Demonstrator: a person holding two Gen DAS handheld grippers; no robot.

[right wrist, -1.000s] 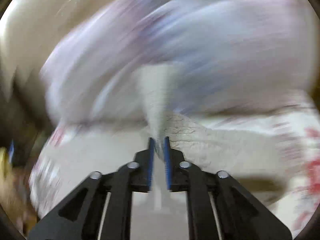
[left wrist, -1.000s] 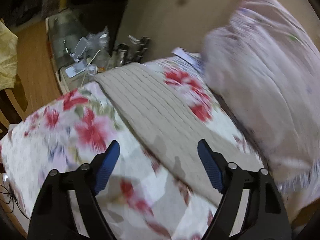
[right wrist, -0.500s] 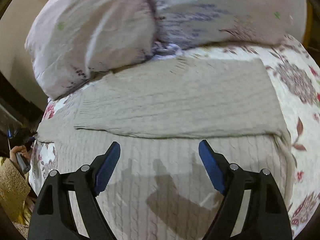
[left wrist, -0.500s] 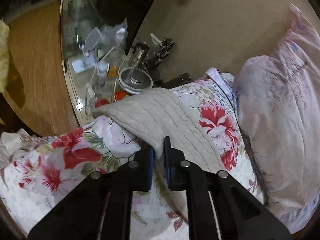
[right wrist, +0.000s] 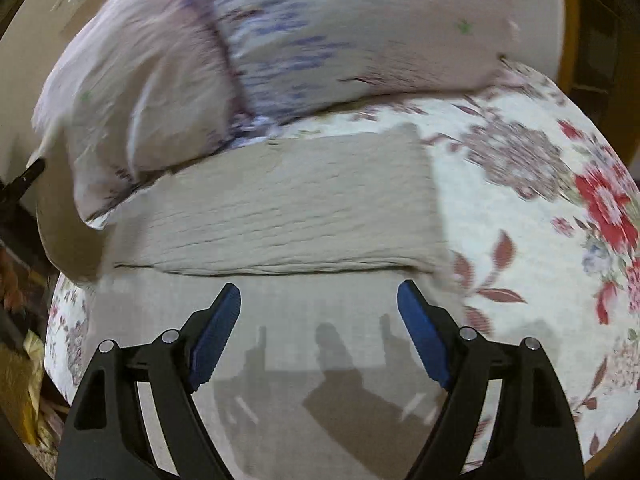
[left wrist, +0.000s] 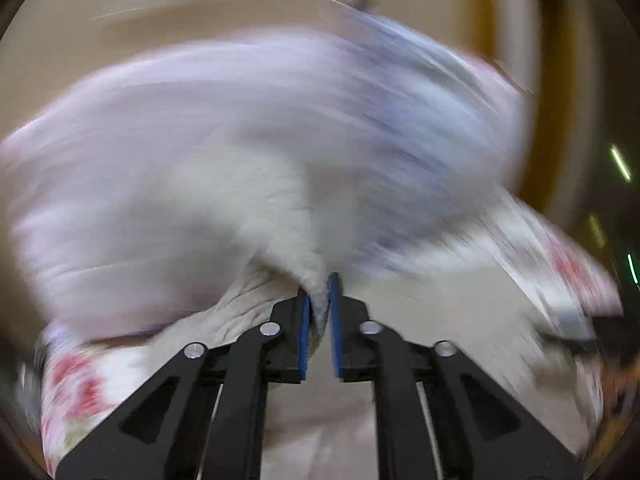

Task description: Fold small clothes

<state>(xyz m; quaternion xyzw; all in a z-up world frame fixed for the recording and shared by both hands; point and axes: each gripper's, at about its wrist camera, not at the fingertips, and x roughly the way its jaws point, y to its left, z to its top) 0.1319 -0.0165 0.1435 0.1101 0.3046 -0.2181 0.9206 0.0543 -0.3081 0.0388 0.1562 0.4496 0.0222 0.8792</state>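
A beige knit garment [right wrist: 280, 208] lies on the floral bedspread [right wrist: 540, 208], its right side folded over in a flat band. My right gripper [right wrist: 318, 320] is open and empty, hovering above the near part of the garment. My left gripper [left wrist: 319, 304] is shut on a lifted piece of the beige knit garment [left wrist: 264, 208], which rises between the blue pads; this view is heavily motion-blurred.
A large pink and lilac pillow [right wrist: 280, 40] lies at the head of the bed, touching the garment's far edge; it shows blurred in the left wrist view [left wrist: 200, 128]. The bed edge drops off at left [right wrist: 60, 320]. A beige wall [left wrist: 200, 8] stands behind.
My left gripper, shut on the garment, has swung with it toward the pillow. My right gripper stays open and has drawn back a little over the garment.
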